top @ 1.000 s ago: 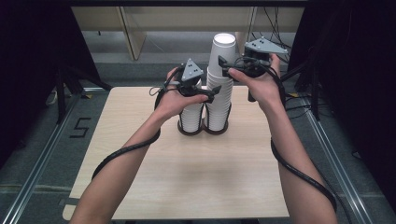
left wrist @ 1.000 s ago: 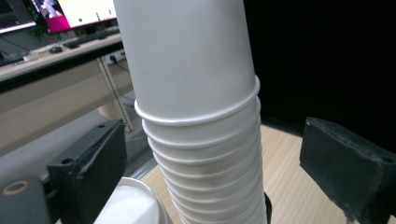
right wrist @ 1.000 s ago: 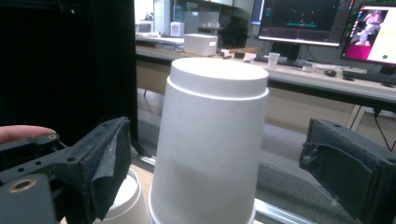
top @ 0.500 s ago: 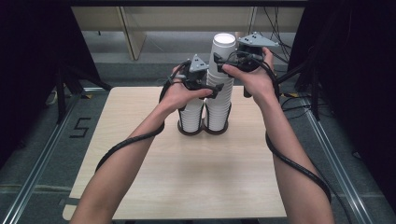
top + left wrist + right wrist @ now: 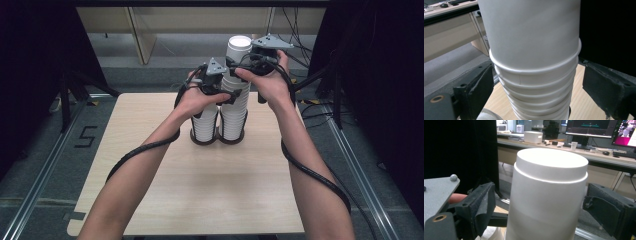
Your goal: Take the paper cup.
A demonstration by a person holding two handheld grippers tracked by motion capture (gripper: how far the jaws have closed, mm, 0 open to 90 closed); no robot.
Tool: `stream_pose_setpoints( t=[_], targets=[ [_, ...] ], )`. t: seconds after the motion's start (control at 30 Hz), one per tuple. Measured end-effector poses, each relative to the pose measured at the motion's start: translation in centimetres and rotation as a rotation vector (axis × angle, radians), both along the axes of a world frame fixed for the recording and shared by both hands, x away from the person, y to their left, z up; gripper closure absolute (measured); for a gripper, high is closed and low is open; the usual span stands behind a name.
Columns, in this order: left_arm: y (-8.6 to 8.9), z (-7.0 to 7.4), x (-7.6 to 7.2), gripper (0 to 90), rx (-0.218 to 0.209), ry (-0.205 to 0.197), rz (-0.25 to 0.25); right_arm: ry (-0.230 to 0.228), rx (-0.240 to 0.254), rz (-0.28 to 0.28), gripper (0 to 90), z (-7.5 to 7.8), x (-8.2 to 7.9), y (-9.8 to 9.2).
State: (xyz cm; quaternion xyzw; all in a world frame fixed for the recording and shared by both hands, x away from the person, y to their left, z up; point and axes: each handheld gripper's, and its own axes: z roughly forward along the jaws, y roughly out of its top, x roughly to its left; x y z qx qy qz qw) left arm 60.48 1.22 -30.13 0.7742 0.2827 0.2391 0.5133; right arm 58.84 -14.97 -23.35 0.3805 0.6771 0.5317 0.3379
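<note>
Two stacks of upturned white paper cups stand on dark round bases at the table's far middle: a short stack (image 5: 205, 125) and a tall stack (image 5: 234, 112) (image 5: 536, 97) beside it. My left gripper (image 5: 231, 94) (image 5: 535, 80) reaches in from the left. Its jaws have just been closing and now press the tall stack's rims from both sides. My right gripper (image 5: 241, 59) (image 5: 539, 207) sits higher. Its jaws have also just been closing and hold the top cup (image 5: 239, 47) (image 5: 549, 182) between them, near its flat bottom.
The light wooden table (image 5: 200, 190) has bare room in front of the stacks. Black cables trail from both grippers along the forearms. A dark curtain hangs at left and right, and desks with monitors (image 5: 586, 127) stand beyond the table.
Both grippers have edged slightly in toward the tall stack. The stacks stand where they were.
</note>
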Motion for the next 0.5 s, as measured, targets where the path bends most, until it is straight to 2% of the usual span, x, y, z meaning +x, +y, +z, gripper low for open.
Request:
stream_pose_setpoints(
  t=[0.17,0.23,0.37,0.5],
  targets=[
    [-0.19,0.04,0.16,10.2,0.004,0.011,0.0,0.012,0.008,-0.003,11.2,-0.13,0.25,0.11],
    [-0.22,0.05,0.29,10.9,0.009,0.013,0.003,0.0,0.007,0.003,11.4,-0.19,0.46,0.05],
    [-0.32,0.0,0.44,13.4,-0.004,0.014,0.003,0.007,0.007,0.002,12.9,-0.32,0.58,0.03],
    [-0.44,0.0,0.42,13.4,0.004,0.013,0.006,0.0,0.014,-0.003,14.6,-0.42,0.78,0.03]
  ],
)
